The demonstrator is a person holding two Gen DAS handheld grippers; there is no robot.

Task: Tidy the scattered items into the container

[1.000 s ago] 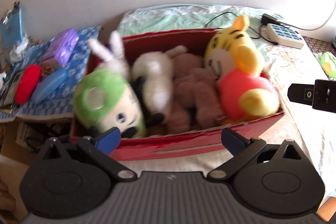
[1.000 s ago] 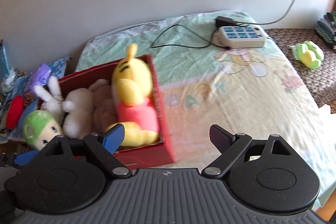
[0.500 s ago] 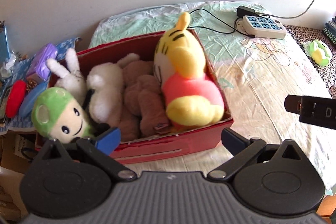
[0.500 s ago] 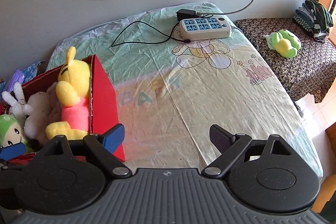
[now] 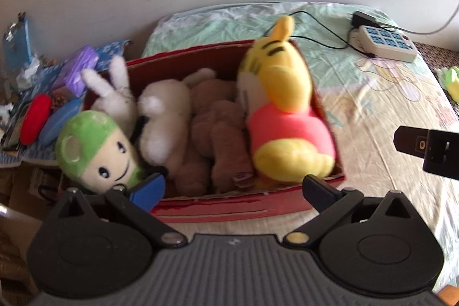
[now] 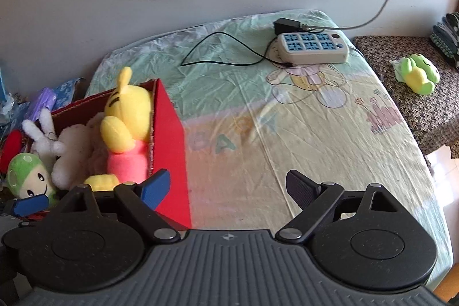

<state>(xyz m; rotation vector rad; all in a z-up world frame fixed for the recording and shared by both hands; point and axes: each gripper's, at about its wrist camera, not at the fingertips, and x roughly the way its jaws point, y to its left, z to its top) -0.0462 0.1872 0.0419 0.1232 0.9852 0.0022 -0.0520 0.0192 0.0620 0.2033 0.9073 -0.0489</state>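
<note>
A bed (image 6: pixel 301 151) covered by a cartoon-printed sheet (image 6: pixel 229 70) carries a red cardboard box (image 5: pixel 229 210) at its left edge, and a white power strip (image 6: pixel 314 48) with a thin black cable (image 6: pixel 218 48) near the wall.

Red box (image 5: pixel 229 208): matt cardboard, edges looking rough. Tiger toy (image 5: pixel 284 116) & mushroom toy (image 5: pixel 91 151): fuzzy plush. Bedsheet (image 6: pixel 301 134): creased cloth, showing slight sheen. Power strip (image 6: pixel 312 48): smooth plastic.

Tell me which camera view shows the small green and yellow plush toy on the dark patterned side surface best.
The right wrist view: the small green and yellow plush toy lies whole and unobstructed on the dark patterned side surface. The left wrist view catches only a blurred sliver at its right edge.
</note>
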